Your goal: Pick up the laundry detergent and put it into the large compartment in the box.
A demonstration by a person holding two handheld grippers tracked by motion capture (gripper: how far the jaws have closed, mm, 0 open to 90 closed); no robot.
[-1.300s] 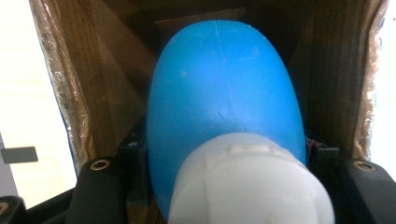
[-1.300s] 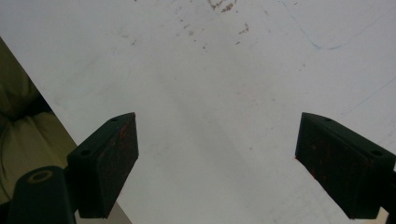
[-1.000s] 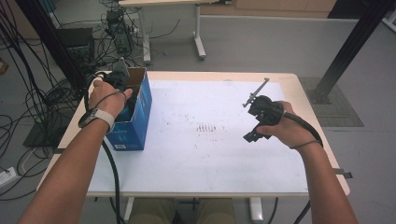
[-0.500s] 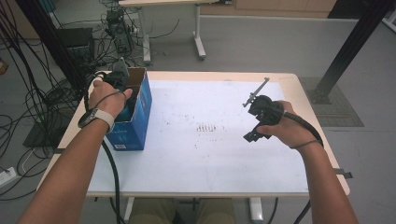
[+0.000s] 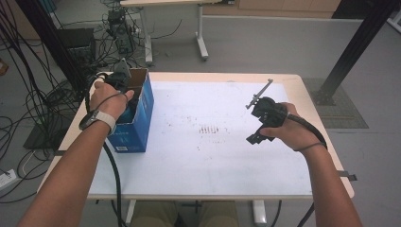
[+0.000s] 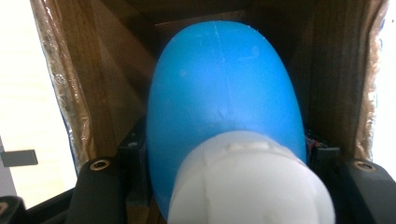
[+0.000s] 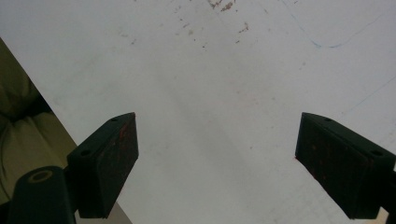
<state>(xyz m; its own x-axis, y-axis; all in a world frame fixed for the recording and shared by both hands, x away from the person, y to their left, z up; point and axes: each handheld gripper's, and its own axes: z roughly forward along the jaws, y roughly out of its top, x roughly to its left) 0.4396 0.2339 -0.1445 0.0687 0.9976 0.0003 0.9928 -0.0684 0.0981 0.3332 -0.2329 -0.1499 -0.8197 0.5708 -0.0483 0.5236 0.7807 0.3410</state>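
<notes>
While the left gripper (image 5: 124, 90) reaches down into the open top of the blue cardboard box (image 5: 137, 124) at the table's (image 5: 203, 175) left edge, its jaws pinch a blue bottle with a white cap (image 6: 224, 116), which sits inside the box between its brown inner walls. Over on the right side of the table, the right gripper (image 7: 217, 163) hangs above the bare white tabletop with its jaws spread wide and nothing between them, well apart from the box.
</notes>
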